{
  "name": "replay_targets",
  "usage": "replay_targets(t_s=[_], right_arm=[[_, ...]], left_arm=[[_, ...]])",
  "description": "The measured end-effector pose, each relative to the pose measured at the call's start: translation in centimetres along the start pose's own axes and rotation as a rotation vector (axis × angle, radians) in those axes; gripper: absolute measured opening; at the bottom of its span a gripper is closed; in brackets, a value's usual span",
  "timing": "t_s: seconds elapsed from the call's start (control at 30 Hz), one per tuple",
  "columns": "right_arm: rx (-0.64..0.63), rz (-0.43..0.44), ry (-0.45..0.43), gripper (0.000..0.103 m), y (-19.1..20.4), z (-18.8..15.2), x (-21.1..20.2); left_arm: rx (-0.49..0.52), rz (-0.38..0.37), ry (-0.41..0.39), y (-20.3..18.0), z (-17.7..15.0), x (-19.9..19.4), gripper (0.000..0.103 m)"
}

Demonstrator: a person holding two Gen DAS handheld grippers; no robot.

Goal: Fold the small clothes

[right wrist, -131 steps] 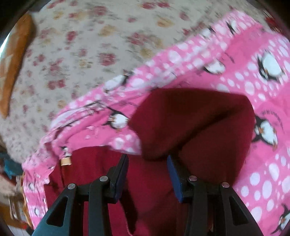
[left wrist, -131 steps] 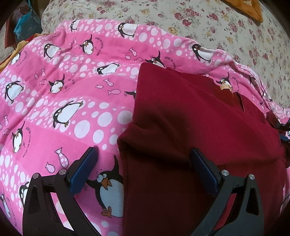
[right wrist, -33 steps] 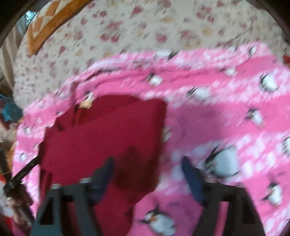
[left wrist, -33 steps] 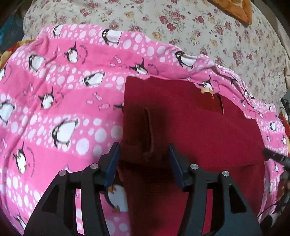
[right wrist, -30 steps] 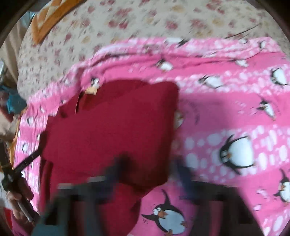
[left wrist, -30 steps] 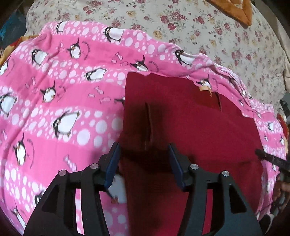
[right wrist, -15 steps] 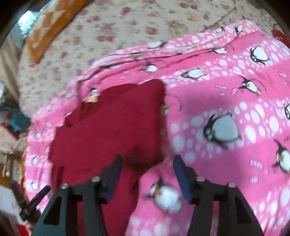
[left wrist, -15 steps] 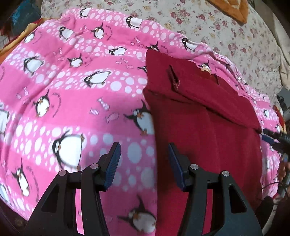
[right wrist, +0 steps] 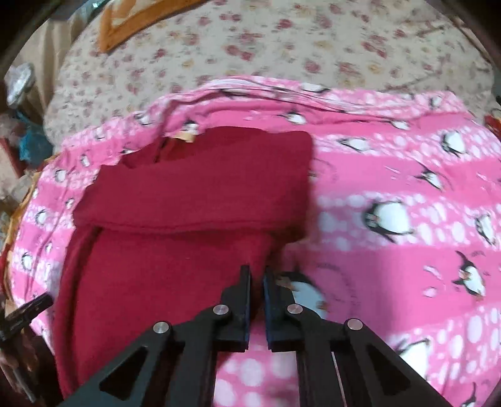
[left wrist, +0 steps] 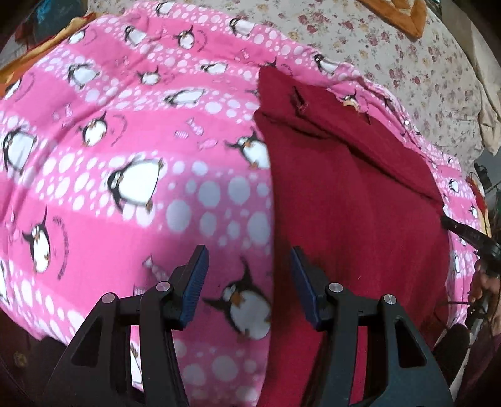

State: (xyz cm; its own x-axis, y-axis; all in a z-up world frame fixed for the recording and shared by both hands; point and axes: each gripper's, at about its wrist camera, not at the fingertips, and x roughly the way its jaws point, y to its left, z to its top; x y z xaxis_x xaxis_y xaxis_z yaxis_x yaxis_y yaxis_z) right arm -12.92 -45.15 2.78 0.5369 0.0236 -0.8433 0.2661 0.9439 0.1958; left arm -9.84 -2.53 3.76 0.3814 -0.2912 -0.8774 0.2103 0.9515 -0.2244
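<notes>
A dark red garment [left wrist: 350,194] lies on a pink penguin blanket [left wrist: 125,156], its sleeves folded across the top part. My left gripper [left wrist: 247,275] is open and empty, straddling the garment's left edge near the bottom. In the right wrist view the garment [right wrist: 188,219] fills the left middle. My right gripper [right wrist: 256,291] is nearly shut on the garment's right edge, with a narrow strip of red cloth between the pads.
The pink blanket [right wrist: 407,203] lies over a floral bedsheet [right wrist: 281,40]. An orange cushion [left wrist: 397,15] sits at the far back. The blanket's front edge drops off near the left gripper. The other gripper's tip [left wrist: 463,231] shows at the right of the left wrist view.
The left gripper let go of the folded sleeve and drew back down the garment's left edge, still open. The right gripper moved to the garment's right edge and closed on it.
</notes>
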Motion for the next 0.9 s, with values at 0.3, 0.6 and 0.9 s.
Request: replay_targets(t_s=[0.3,0.6,0.9], right_arm=[[0.050,0.101,0.035,0.004,-0.9,-1.0,-3.1],[-0.142,0.248,0.151,0.064,1.0,-9.1,-9.1],[-0.157,0.285,0.149,0.029,3.6,-15.8,-5.8]], left_arm=[[0.026,-0.019,0.008,-0.1,-2.5,-1.5,0.053],[0.056,-0.065,0.073,0.1,-6.8,-2.2,0.053],[0.055,-0.076,0.089,-0.2,-9.2,-2.8,0.062]])
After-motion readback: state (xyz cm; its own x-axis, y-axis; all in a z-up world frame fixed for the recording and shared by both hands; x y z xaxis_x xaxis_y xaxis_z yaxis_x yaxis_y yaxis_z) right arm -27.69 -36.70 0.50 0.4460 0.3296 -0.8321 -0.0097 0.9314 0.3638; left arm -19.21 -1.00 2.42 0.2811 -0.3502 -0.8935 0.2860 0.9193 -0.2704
